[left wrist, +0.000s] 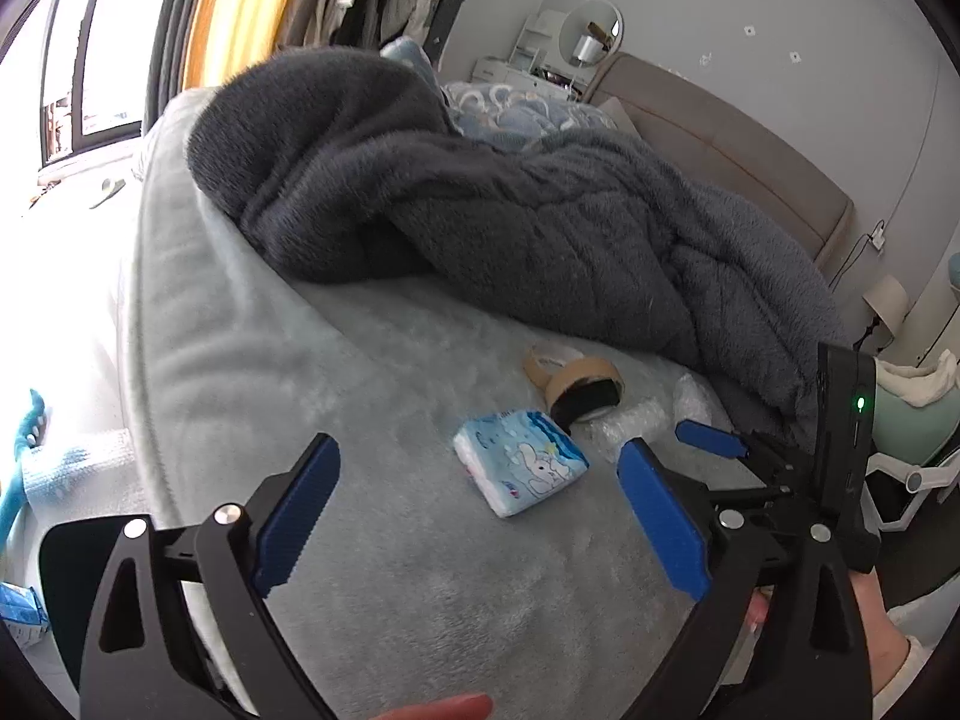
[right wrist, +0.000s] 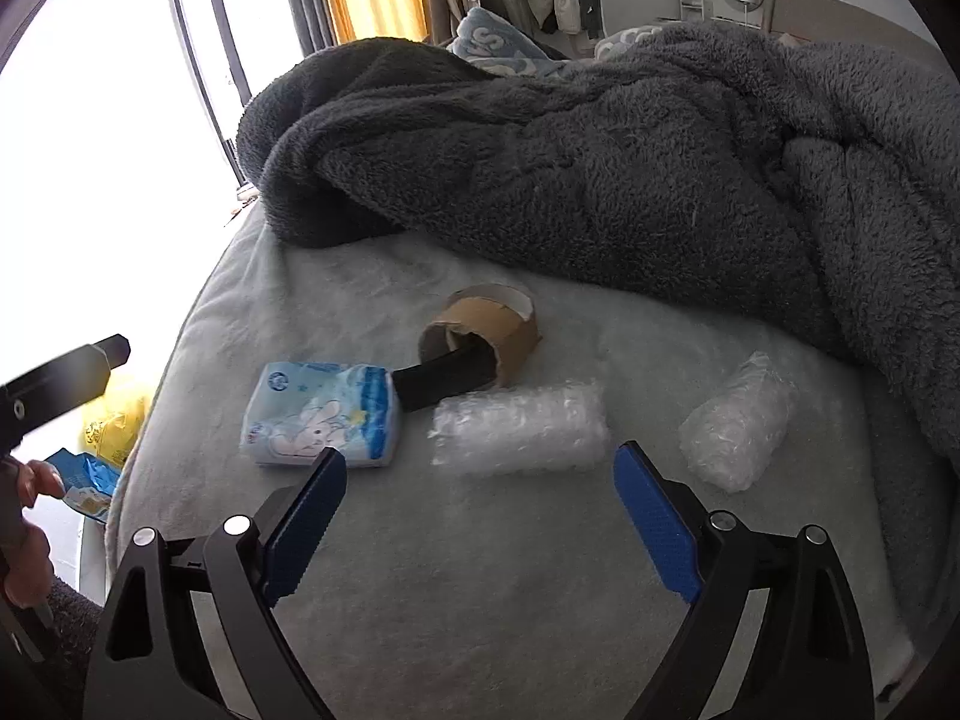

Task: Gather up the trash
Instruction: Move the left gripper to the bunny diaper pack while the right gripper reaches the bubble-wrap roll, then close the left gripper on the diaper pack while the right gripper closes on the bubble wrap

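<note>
Bubble-wrap roll on pale bed cover, just ahead of right gripper, jaws wide apart, empty. Likely light, squashy, slippery: pinch across middle. Left gripper likewise agape, tissue pack ahead.

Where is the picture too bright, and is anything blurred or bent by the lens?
Left wrist view: the window is blown out white, and the bed edge curves from fisheye distortion. Right wrist view: the window is blown out too, and the left tongs at the frame edge look motion-blurred; the tissue pack stays sharp.
</note>
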`<state>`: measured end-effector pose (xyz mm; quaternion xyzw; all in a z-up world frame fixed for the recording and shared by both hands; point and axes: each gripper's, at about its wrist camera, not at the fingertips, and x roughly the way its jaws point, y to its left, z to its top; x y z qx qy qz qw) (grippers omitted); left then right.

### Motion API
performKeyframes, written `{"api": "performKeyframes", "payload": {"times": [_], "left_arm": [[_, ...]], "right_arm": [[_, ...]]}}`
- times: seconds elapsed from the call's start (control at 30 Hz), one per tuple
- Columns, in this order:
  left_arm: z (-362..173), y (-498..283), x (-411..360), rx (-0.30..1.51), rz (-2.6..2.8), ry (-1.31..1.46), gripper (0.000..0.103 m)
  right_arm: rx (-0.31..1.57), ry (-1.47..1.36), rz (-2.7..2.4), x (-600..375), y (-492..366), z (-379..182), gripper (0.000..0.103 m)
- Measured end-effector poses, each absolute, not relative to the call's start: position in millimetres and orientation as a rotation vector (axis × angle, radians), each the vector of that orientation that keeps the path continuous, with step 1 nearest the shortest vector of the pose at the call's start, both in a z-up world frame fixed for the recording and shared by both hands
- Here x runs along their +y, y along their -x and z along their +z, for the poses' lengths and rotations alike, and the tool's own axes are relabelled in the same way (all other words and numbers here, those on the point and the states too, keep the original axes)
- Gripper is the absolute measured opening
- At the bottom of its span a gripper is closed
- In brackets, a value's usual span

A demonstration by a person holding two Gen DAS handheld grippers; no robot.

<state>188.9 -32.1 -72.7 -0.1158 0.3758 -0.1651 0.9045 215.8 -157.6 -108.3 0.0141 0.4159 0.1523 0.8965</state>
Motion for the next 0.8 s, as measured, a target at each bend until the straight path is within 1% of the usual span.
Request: {"api": "performKeyframes", "payload": {"times": [0.3, 0.5, 0.57, 0.63, 0.73, 0.8], "left_arm": [[-98.8, -202.6, -59.7, 0.86, -0.37, 0.218, 0.096], [-111.0, -211.7, -69.0, 0.885, -0.369, 0.254, 0.096], [-114.7, -214.7, -71.3, 0.892, -0.366, 0.269, 0.096], [-117.7, -216.4, -73.1, 0.896, -0.363, 0.277, 0.096], [-119.2, -217.8, -74.1, 0.893, -0.354, 0.275, 0.096], [-119.9, -219.3, -76.4, 0.891, -0.349, 0.275, 0.096]], "right_arm": [[0.888, -0.02, 0.316, -162.9, -230.9, -120.4, 0.092], [0.879, -0.028, 0.35, -166.6, -238.7, -119.7, 0.091], [0.889, -0.024, 0.361, -165.5, -239.5, -121.1, 0.085], [0.907, 0.005, 0.361, -162.5, -241.1, -124.3, 0.07], [0.91, 0.029, 0.364, -163.1, -241.5, -125.1, 0.065], [0.902, 0.02, 0.373, -168.5, -239.7, -122.3, 0.064]]}}
